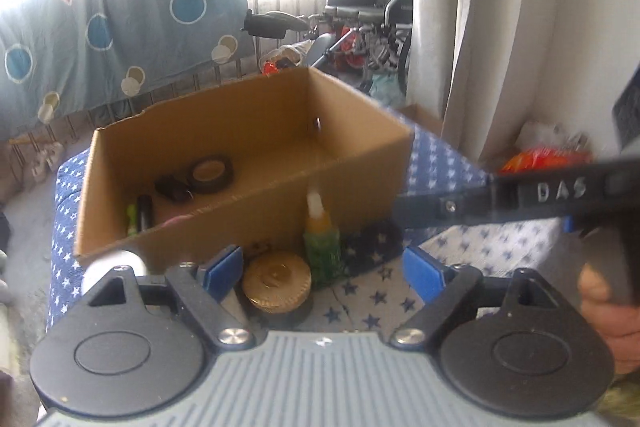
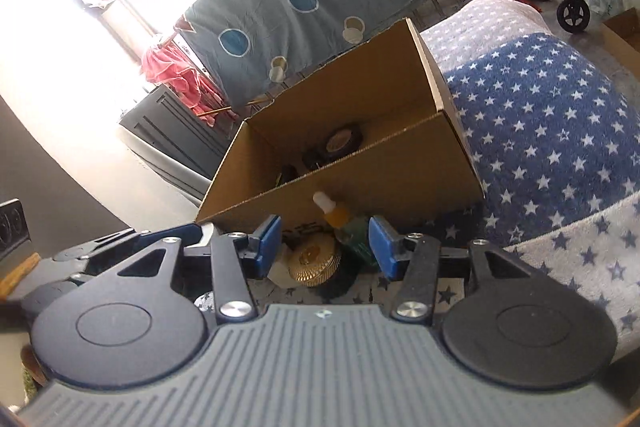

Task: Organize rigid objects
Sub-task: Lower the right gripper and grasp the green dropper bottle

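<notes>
The gold round tin (image 1: 277,281) beside the cardboard box (image 1: 256,227) on the starred blanket (image 2: 540,131) looks rigid and light; take it across its ribbed rim. Both the left gripper (image 1: 320,269) and the right gripper (image 2: 326,245) have released, empty jaws.

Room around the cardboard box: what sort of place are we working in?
Probably a lived-in home room: the cardboard box sits on a star-patterned blanket, a quilt hangs at the window, and a wheelchair is parked behind.
</notes>
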### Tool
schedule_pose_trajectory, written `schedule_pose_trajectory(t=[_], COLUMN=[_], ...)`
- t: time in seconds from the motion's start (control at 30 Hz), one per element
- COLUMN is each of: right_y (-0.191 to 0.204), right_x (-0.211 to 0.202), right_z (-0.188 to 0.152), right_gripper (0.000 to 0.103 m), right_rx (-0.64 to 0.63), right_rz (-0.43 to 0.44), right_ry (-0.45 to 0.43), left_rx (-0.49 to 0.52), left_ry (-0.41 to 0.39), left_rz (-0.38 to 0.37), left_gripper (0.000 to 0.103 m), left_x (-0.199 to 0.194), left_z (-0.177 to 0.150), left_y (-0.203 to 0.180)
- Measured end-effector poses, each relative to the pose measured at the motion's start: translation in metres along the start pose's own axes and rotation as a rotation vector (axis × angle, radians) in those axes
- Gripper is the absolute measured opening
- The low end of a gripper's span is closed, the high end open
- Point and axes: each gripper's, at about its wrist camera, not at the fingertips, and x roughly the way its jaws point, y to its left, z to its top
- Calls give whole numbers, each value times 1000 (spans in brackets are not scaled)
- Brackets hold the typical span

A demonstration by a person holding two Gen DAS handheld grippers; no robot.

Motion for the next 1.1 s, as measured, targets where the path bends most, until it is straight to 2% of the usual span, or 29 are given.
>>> schedule_pose_trajectory(t=[0.23, 0.3, 0.43, 0.7, 1.0, 1.1], right_y=[10, 12, 17, 19, 16, 14], right_x=[23, 31, 48, 78, 99, 101], right_z=[-5, -1, 7, 12, 20, 19], right_gripper=[48, 47, 44, 37, 28, 24], right_rx=[-76, -100, -140, -202, -212, -211], right_rz=[-16, -22, -16, -56, -63, -65], right_ry=[18, 15, 29, 40, 58, 63], left_rx=[106, 122, 130, 138, 123, 124], left_ry=[-81, -94, -81, -45, -33, -35], left_rz=[71, 74, 58, 45, 60, 52], left_gripper=[85, 77, 68, 48, 35, 34], left_x=[32, 40, 55, 77, 87, 86], left_z=[-8, -7, -6, -8, -10, -13], left_y=[-21, -20, -19, -17, -16, -15])
